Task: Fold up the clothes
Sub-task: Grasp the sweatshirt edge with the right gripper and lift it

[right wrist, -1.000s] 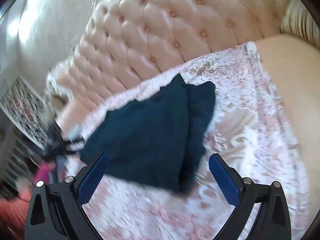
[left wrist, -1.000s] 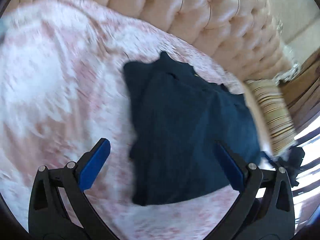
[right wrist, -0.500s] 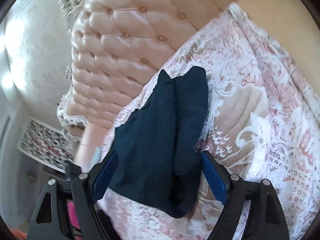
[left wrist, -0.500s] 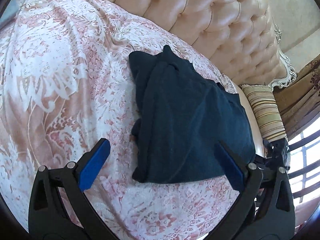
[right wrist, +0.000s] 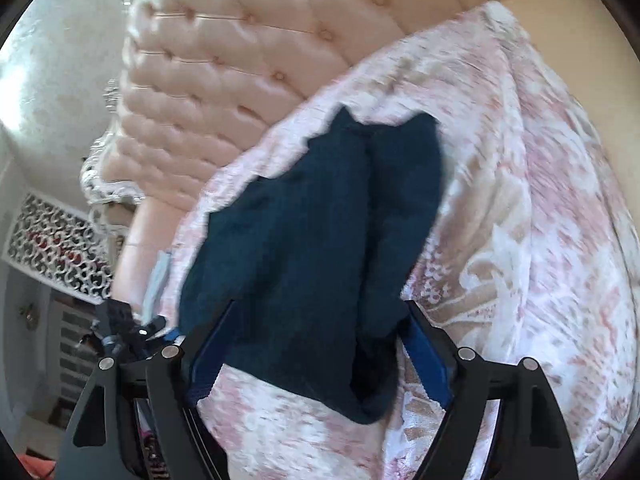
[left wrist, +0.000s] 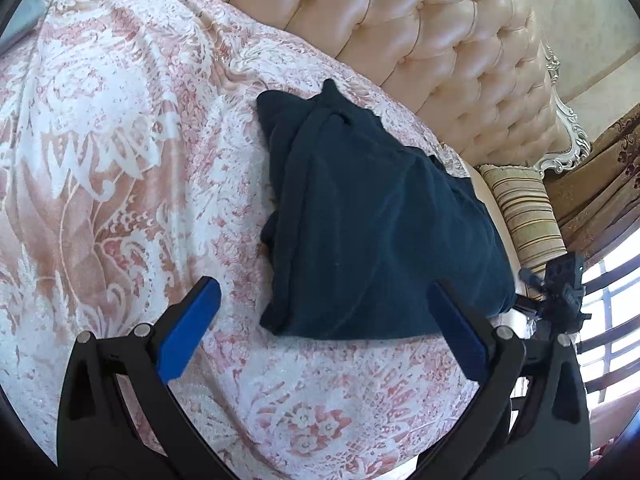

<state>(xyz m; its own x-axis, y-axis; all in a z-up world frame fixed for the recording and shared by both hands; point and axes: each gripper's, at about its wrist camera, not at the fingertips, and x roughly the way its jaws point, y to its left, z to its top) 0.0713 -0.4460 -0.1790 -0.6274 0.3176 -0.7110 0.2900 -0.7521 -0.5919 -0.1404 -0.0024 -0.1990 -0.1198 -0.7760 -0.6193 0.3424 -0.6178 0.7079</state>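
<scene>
Change: the right gripper point(right wrist: 316, 312) has come in close to the garment point(right wrist: 320, 248) – a second ago the cloth lay well ahead of its tips.
Right jaws: just been closing, not yet pressing; the garment's near edge lies between them.
Left gripper point(left wrist: 324, 296): jaws wide apart, nothing held – garment just ahead.
Garment: dark blue, folded, on the pink bedspread point(left wrist: 100, 140) near the tufted headboard point(left wrist: 420, 40).

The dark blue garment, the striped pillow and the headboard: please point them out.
Dark blue garment point(left wrist: 380, 232), left wrist view, middle of the cloth.
Striped pillow point(left wrist: 528, 216), left wrist view, its striped face.
Headboard point(right wrist: 224, 80), right wrist view, tufted padding.
</scene>
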